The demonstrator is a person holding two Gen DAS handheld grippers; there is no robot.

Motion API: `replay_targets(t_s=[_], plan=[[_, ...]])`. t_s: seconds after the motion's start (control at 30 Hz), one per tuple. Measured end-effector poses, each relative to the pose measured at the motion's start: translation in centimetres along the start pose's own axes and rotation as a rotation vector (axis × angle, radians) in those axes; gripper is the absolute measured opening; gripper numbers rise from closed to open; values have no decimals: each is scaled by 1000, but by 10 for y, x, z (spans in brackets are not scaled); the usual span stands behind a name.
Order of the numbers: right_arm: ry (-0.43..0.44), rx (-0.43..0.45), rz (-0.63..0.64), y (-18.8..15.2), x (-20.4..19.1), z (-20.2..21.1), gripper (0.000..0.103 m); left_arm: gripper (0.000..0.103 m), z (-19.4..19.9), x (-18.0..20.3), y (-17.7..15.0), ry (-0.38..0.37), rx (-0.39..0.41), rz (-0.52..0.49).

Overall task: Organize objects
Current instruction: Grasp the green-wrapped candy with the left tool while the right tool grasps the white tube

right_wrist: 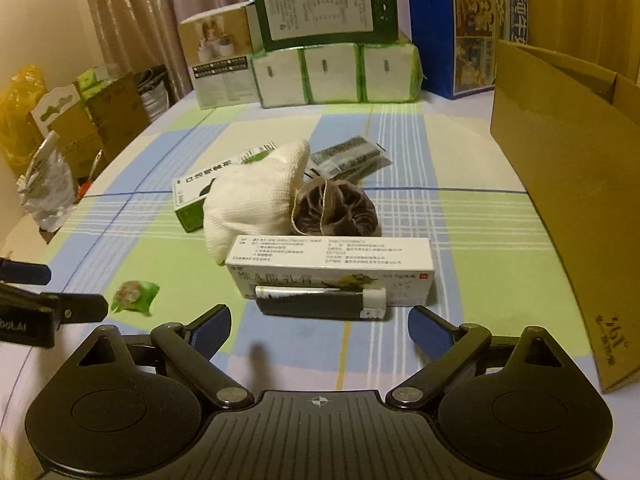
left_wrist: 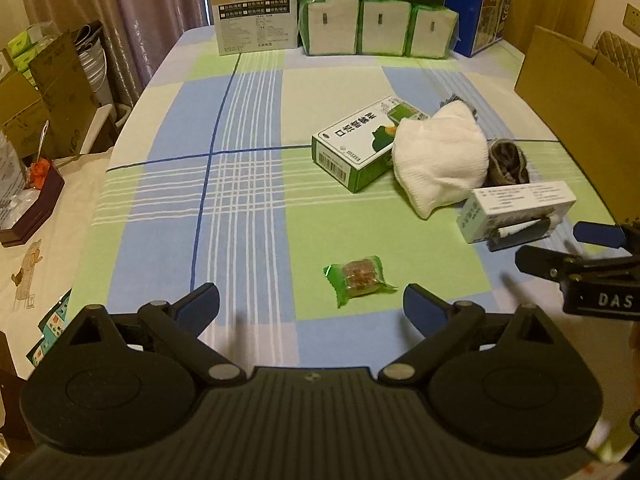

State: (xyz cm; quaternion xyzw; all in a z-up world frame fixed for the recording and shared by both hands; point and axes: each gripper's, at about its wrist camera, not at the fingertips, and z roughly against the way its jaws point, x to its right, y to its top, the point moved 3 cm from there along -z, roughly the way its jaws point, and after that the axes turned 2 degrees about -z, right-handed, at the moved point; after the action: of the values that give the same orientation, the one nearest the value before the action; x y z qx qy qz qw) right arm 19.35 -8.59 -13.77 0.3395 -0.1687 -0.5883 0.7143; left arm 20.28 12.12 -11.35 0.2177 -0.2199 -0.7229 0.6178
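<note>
Green candy packet [left_wrist: 359, 279] flat on cloth, white ointment box [right_wrist: 332, 270] — black tube [right_wrist: 320, 303] touching it

Checked cloth [left_wrist: 248, 128] in blue, green and white over the whole tabletop. Far ahead of the claw, pleated mauve curtains [left_wrist: 152, 4] along the back wall. Off to the left, stacked cardboard boxes [right_wrist: 116, 116] and a cream cloth [left_wrist: 44, 240] on a lower surface. To the right, a wall socket [left_wrist: 632, 16] on a pale wall. Warm, dim, yellowish light throughout.

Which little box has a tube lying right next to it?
The white ointment box, nearest the right gripper; a black tube lies against it. The green-and-white box has none.
</note>
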Motion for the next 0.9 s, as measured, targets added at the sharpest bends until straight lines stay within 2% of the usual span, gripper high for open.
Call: replay_targets(t_s=[0.23,0.5,0.63,0.9], plan=[[-27,-6,-12,2,-8,-20,91,96,-10,-3,0,-7,0,11],[-80,6,-5,2,-11,-28,80,96,-17,-2,0,-21,1,11],[-80,12,-7,1,-9,-26,79,96,-18,3,1,-29,1,0],[-74,26,-34,-1,5,-6,79,86,-23,11,5,-48,5,-3]])
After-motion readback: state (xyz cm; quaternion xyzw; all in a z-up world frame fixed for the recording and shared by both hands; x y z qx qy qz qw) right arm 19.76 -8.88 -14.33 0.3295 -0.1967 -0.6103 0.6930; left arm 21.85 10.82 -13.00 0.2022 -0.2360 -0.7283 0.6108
